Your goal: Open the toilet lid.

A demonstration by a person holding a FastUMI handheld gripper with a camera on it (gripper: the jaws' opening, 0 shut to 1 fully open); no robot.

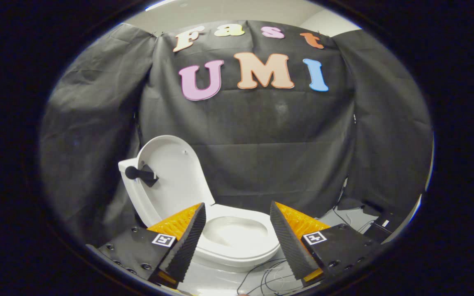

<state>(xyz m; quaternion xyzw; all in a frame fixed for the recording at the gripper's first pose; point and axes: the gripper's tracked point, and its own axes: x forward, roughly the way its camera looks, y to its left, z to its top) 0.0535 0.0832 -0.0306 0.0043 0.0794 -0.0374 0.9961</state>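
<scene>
A white toilet stands on the floor just beyond my fingers. Its lid is raised, leaning back against the tank at the left. A black knob handle sticks out from the lid's edge. The seat ring and the bowl opening show between my fingers. My gripper is open, with a wide gap and nothing held, and it hangs apart from the toilet. The left fingertip overlaps the seat's near left rim in the view.
Black cloth walls close the booth behind and on both sides of the toilet. Thin black cables lie on the pale floor in front of the bowl. More cables and a dark box sit on the floor at the right.
</scene>
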